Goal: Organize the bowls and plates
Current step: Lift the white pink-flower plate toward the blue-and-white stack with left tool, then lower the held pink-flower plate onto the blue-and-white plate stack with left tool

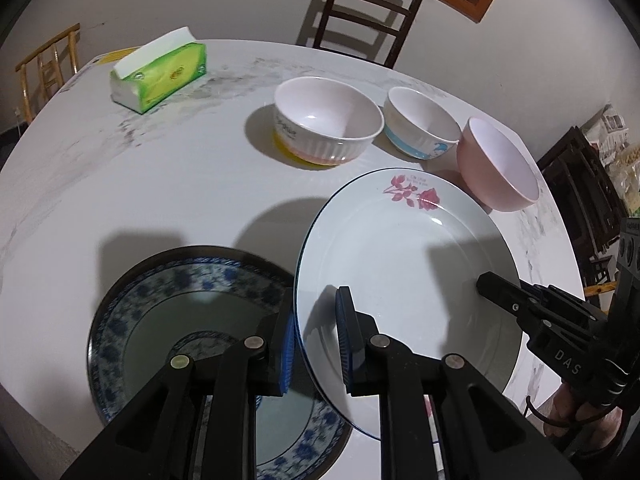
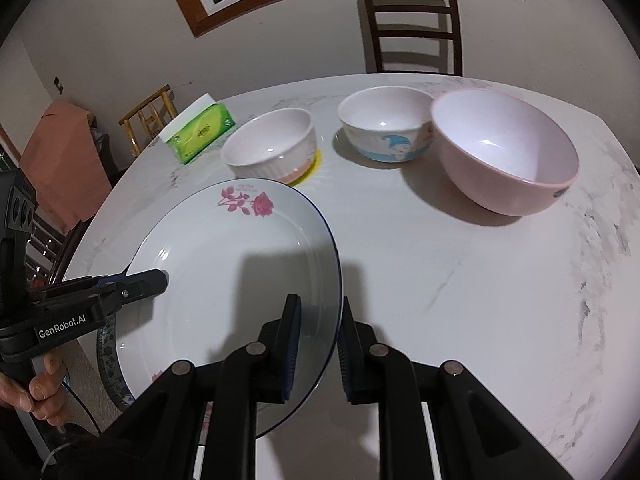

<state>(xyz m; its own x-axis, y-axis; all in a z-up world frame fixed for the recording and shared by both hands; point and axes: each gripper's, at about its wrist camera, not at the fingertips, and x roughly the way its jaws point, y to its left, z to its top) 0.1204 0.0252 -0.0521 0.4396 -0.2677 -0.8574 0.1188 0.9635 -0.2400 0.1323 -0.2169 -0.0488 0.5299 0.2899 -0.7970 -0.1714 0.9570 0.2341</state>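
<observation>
A white plate with a pink rose [image 1: 404, 256] is held above the table, partly over a dark blue-patterned plate [image 1: 168, 312]. My left gripper [image 1: 316, 344] has its jaws either side of the white plate's left rim, with a small gap still showing. My right gripper [image 2: 320, 344] straddles the same plate's [image 2: 236, 280] right rim, also with a gap. Each gripper shows in the other's view, the right one in the left wrist view [image 1: 496, 288] and the left one in the right wrist view [image 2: 156, 280]. Three bowls stand behind: a ribbed white one [image 1: 326, 120], a blue-printed one [image 1: 420, 122], a pink one [image 1: 496, 164].
A green tissue pack [image 1: 160, 70] lies at the table's far left. A dark wooden chair [image 2: 412, 24] stands behind the round marble table [image 2: 460, 280]. A yellow wooden chair [image 2: 150, 116] stands at the left, and the table edge is near at the right.
</observation>
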